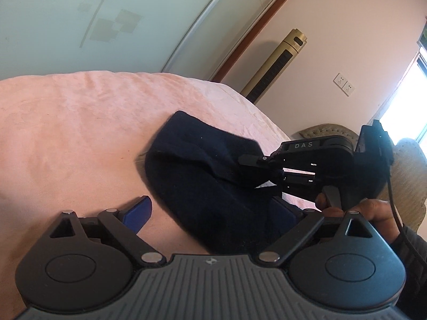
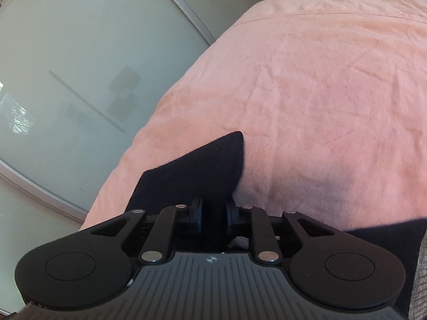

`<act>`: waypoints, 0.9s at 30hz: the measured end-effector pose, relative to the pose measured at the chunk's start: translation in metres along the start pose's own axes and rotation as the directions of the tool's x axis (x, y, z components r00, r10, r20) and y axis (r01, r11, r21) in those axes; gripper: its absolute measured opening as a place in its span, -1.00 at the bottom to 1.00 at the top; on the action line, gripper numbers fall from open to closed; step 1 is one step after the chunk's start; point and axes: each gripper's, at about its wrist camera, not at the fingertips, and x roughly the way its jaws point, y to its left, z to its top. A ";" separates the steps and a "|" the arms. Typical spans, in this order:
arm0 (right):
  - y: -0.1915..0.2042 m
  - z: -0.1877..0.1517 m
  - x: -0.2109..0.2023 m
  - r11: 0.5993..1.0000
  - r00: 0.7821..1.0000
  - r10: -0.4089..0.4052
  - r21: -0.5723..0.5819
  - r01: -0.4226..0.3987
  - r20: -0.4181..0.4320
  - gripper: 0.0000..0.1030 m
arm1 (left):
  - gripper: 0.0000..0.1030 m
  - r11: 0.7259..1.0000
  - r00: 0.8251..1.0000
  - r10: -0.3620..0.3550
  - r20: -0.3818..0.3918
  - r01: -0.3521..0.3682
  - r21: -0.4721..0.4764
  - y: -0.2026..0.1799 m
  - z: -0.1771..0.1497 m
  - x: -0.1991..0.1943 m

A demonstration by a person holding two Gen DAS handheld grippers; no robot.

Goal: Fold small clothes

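A dark navy small garment (image 1: 202, 170) lies on the pink bed cover (image 1: 66, 133). My left gripper (image 1: 210, 210) is open, its blue fingers (image 1: 138, 213) spread wide on either side of the garment's near end; the right finger is partly hidden by the cloth. My right gripper (image 1: 248, 165) comes in from the right, held by a person's hand (image 1: 373, 210), and is shut on the garment's far right end, lifting a fold. In the right wrist view the same garment (image 2: 202, 170) runs forward out of the shut right gripper (image 2: 214, 208) onto the bed cover (image 2: 320, 93).
A frosted sliding wardrobe door (image 1: 80, 13) stands behind the bed. A tall gold tower unit (image 1: 277, 64) is by the pink wall, with wall sockets (image 1: 344, 84) beside it. A wicker chair (image 1: 408, 176) sits at right, near a bright window. The bed's edge curves away past the garment.
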 end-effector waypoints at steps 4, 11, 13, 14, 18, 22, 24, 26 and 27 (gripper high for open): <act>0.011 0.003 -0.013 0.999 0.999 0.005 -0.044 -0.003 0.045 -0.78 | 0.87 1.000 1.000 0.000 0.001 0.000 0.002 0.000 0.000 0.000; 0.022 0.004 -0.108 0.991 0.978 0.115 -0.085 -0.101 0.176 -0.78 | 0.88 1.000 1.000 -0.014 0.006 0.014 0.011 0.000 -0.002 -0.003; 0.011 -0.014 -0.163 0.989 0.964 0.134 -0.095 -0.115 0.232 -0.78 | 0.88 0.999 0.999 -0.036 0.005 0.036 0.015 -0.001 -0.003 -0.005; 0.002 -0.027 -0.191 0.990 0.956 0.132 -0.093 -0.111 0.263 -0.78 | 0.88 0.999 0.999 -0.044 0.003 0.043 0.019 -0.001 -0.003 -0.005; -0.062 -0.094 -0.285 0.999 0.939 0.034 0.012 -0.041 0.343 -0.78 | 0.88 0.999 0.999 -0.028 -0.016 0.029 0.037 -0.005 -0.004 -0.001; -0.144 -0.157 -0.315 0.962 0.928 -0.197 0.247 0.119 0.316 -0.78 | 0.89 0.997 1.000 -0.007 -0.027 0.009 0.071 -0.012 -0.005 0.002; -0.168 -0.173 -0.315 0.945 0.929 -0.201 0.313 0.100 0.311 -0.78 | 0.89 0.993 0.999 0.007 -0.040 -0.003 0.115 -0.020 -0.006 0.004; -0.180 -0.179 -0.309 0.934 0.936 -0.171 0.352 0.055 0.307 -0.67 | 0.89 0.990 0.999 0.014 -0.043 -0.008 0.139 -0.027 -0.007 0.003; -0.183 -0.180 -0.307 0.927 0.935 -0.170 0.371 0.045 0.311 -0.62 | 0.89 0.989 0.999 0.013 -0.047 -0.005 0.150 -0.030 -0.008 0.003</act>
